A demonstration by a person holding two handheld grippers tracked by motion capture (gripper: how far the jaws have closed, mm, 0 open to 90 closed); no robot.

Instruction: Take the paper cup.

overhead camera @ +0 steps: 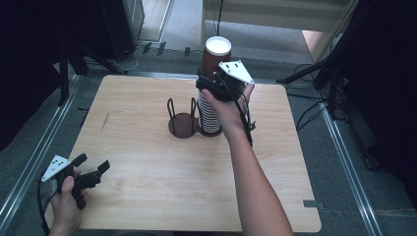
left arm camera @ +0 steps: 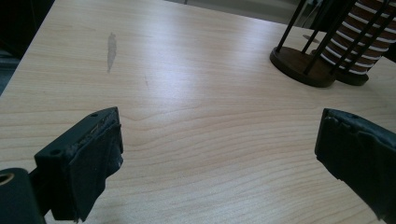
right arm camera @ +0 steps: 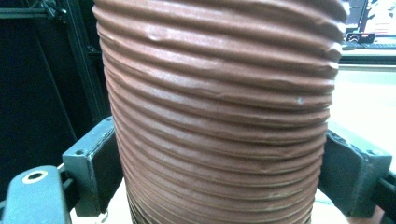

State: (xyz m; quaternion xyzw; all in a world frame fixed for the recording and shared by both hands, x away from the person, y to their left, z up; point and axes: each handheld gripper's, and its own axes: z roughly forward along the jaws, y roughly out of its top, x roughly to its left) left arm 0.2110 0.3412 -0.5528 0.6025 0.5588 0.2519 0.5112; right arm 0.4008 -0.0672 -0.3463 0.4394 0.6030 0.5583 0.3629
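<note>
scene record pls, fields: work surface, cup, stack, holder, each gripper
surface: wooden table
cup: brown ribbed paper cup, upright, top of the stack, white inside
stack: nested cups in one side of the holder
holder: dark two-ring wire cup holder, near-centre of table, other side empty
right gripper: jaws closed on the cup's sides
left gripper: jaws open, nothing between them, low over the table's near-left corner

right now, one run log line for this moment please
right hand-held gripper: shut on top cup | cup stack: in holder | left hand-held gripper: open, idle
</note>
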